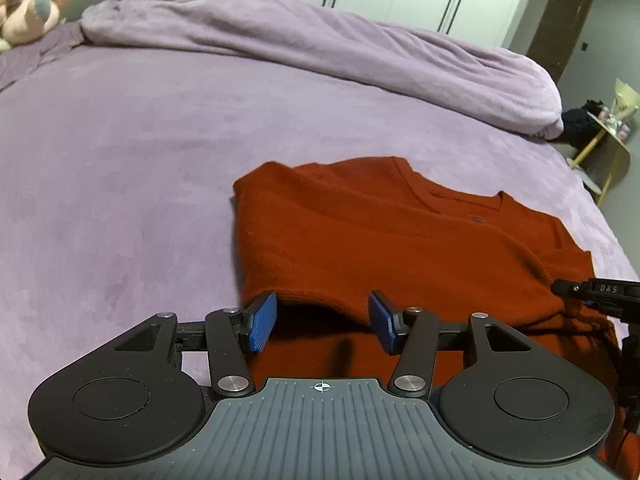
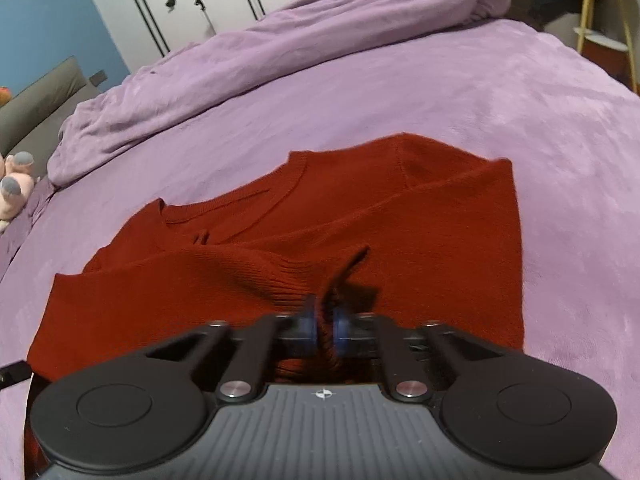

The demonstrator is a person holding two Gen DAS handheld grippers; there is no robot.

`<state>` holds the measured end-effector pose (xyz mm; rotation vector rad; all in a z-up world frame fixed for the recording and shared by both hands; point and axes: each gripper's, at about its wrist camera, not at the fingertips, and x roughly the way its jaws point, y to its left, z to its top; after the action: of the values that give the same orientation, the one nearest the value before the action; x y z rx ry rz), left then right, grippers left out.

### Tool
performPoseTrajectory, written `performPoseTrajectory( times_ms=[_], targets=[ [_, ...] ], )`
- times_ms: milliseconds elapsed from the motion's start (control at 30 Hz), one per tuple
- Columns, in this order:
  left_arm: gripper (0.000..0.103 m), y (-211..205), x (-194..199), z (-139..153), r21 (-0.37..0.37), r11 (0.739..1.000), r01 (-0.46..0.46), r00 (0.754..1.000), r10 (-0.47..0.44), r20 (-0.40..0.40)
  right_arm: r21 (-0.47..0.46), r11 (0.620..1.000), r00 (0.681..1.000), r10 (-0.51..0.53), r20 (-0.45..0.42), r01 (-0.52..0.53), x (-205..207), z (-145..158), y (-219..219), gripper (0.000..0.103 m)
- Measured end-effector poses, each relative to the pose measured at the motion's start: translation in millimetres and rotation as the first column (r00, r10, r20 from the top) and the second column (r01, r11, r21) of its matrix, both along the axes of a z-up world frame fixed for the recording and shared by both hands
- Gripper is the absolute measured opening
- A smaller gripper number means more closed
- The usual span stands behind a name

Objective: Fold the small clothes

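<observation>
A rust-red knit sweater [image 1: 360,232] lies on the purple bed, neckline away from me, its sides folded in. It also shows in the right wrist view [image 2: 360,208]. My left gripper [image 1: 322,322] is open and empty, its blue pads [image 1: 262,322] just above the sweater's near left edge. My right gripper [image 2: 325,326] is shut on a ribbed sleeve cuff [image 2: 296,280] of the sweater, held over the sweater's lower middle. The right gripper's tip shows at the right edge of the left wrist view [image 1: 568,288].
A bunched purple blanket [image 1: 320,48] lies across the far side of the bed [image 1: 100,168]. A pink plush toy [image 1: 28,4] sits at the far left corner. A yellow side table [image 1: 612,136] stands beyond the bed's right edge. White wardrobe doors [image 2: 192,4] stand behind.
</observation>
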<state>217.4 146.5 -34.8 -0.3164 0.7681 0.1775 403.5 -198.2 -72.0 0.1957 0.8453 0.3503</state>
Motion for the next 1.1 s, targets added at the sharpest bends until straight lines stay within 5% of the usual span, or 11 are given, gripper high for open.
performPoseTrajectory(
  times_ms=[100, 200, 333, 467, 567, 733, 833, 933, 1000, 1100],
  targets=[
    [0.056, -5.3, 3.0, 6.9, 0.018, 1.000, 0.011, 1.000, -0.011, 0.011, -0.126, 0.992, 0.984, -0.006, 0.180, 0.029, -18.1, 24.5, 4.5, 0.005],
    [0.056, -11.1, 9.5, 12.6, 0.052, 0.998, 0.020, 0.999, -0.021, 0.027, -0.322, 0.940, 0.947, -0.005, 0.322, 0.114, -24.4, 30.0, 10.6, 0.005],
    [0.052, -17.5, 25.9, 6.3, 0.062, 0.997, 0.034, 0.999, -0.034, -0.005, -0.459, 0.883, 0.980, -0.003, 0.197, 0.095, -1.8, 4.0, 6.8, 0.005],
    [0.051, -19.0, 36.4, 1.0, 0.056, 0.997, 0.051, 0.998, -0.049, -0.035, -0.360, 0.924, 0.963, -0.029, 0.268, 0.128, -13.2, 15.8, 2.0, 0.008],
    [0.051, -22.5, 46.3, 4.0, 0.063, 0.997, 0.054, 0.999, -0.054, -0.004, -0.308, 0.951, 0.958, 0.098, 0.270, -0.011, -18.6, 17.6, 25.8, 0.008],
    [0.053, -31.0, 80.0, -13.3, 0.037, 0.996, 0.077, 0.997, -0.076, -0.026, -0.331, 0.920, 0.932, 0.292, 0.215, -0.212, -11.9, -7.4, 76.5, 0.009],
    [0.054, -36.2, 90.3, -28.1, 0.092, 0.993, 0.070, 0.997, -0.066, -0.049, -0.453, 0.885, 0.945, 0.231, 0.232, -0.106, 7.2, -25.6, 76.0, 0.008],
    [0.057, -45.6, 100.6, -31.2, 0.197, 0.976, 0.095, 0.994, -0.084, -0.064, -0.382, 0.924, 0.968, 0.111, 0.223, -0.018, 33.1, -27.2, 49.9, 0.003],
    [0.058, -49.5, 109.8, -32.2, 0.257, 0.962, 0.087, 0.995, -0.070, -0.076, -0.411, 0.912, 0.968, 0.104, 0.226, -0.002, 34.5, -21.5, 51.1, 0.004],
    [0.055, -50.4, 107.4, -26.3, 0.253, 0.963, 0.090, 0.994, -0.069, -0.089, -0.367, 0.929, 0.973, 0.118, 0.198, -0.038, 16.4, -10.4, 43.1, 0.010]
  ],
)
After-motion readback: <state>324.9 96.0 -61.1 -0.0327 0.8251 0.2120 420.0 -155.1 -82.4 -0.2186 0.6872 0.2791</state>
